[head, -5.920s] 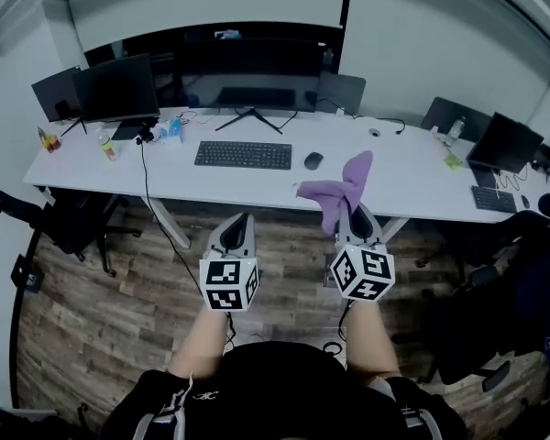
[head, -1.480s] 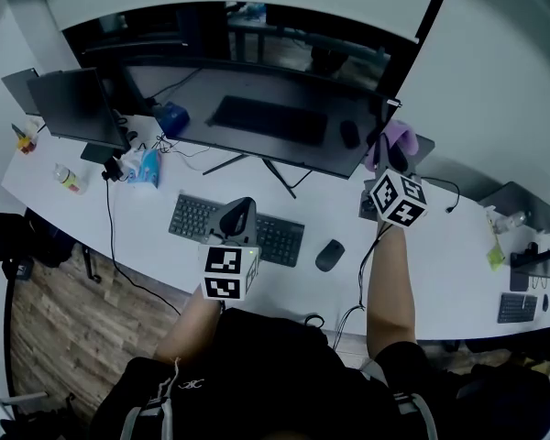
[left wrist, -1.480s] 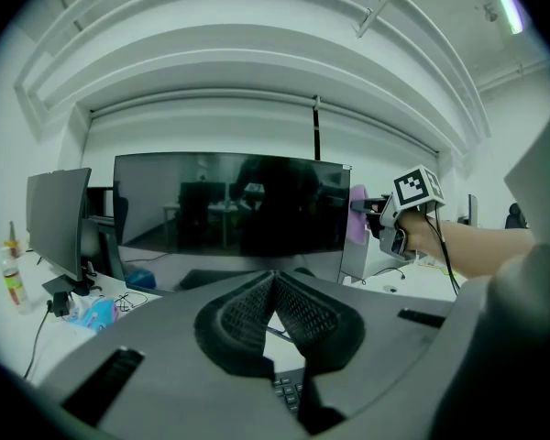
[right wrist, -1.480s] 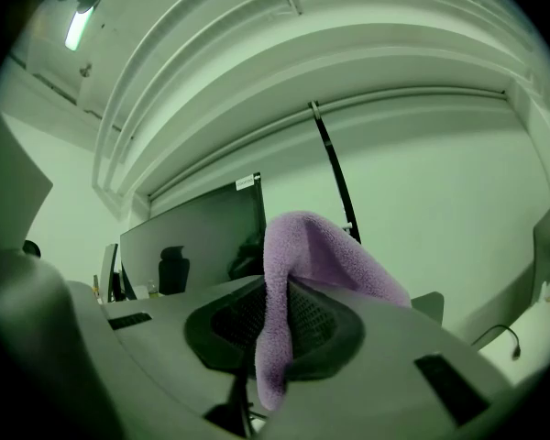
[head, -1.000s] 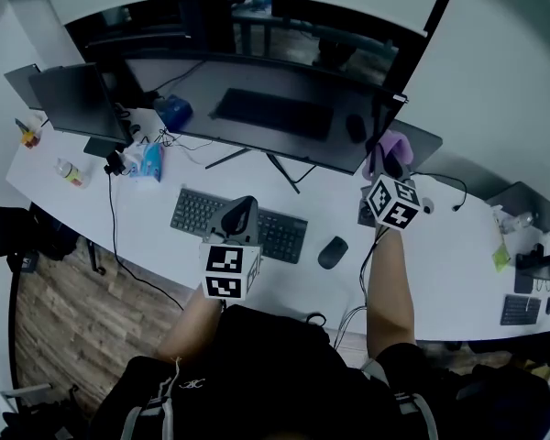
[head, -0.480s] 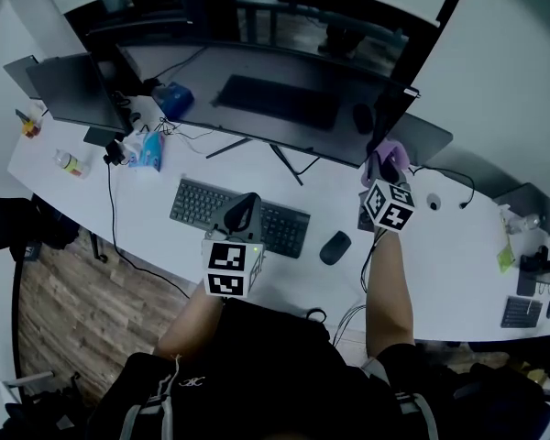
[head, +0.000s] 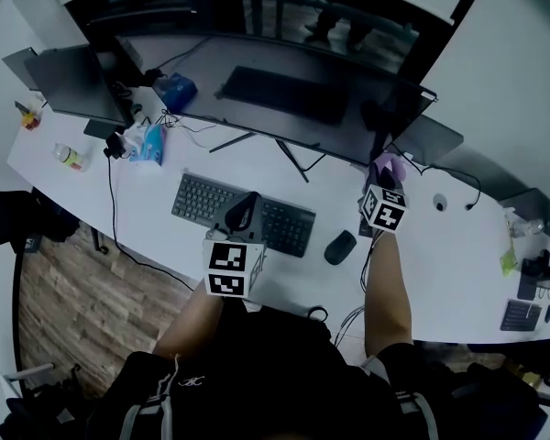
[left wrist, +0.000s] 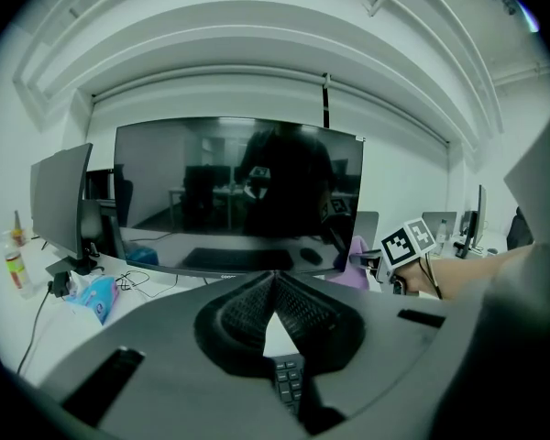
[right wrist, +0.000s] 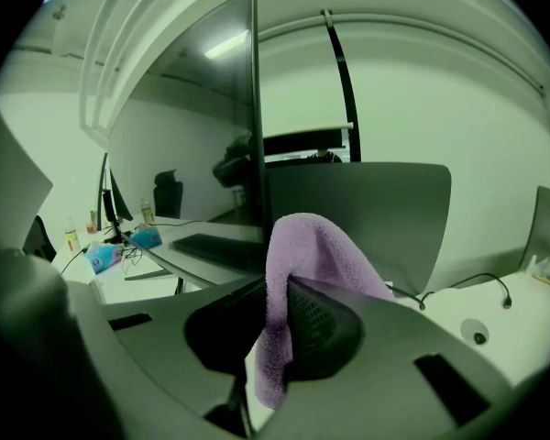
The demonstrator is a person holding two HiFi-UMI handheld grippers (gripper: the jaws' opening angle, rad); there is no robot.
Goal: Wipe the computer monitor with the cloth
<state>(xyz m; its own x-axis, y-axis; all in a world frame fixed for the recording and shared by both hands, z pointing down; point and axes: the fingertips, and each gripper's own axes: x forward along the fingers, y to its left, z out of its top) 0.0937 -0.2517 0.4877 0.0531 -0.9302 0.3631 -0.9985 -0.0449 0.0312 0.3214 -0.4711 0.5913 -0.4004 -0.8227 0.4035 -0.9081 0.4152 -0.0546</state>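
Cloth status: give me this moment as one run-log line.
right gripper: shut on purple cloth | position: at right edge of monitor, contact unclear | left gripper: shut, empty, above keyboard

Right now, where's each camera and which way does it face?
Head view: head-mounted, steeply down on white desk; forearms, left gripper, right gripper show.
Left gripper view: squarely at the wide dark monitor; shut jaws show.
Right gripper view: along the monitor's right edge; jaws shut on purple terry cloth.
Shared: right gripper, in head and left gripper views.
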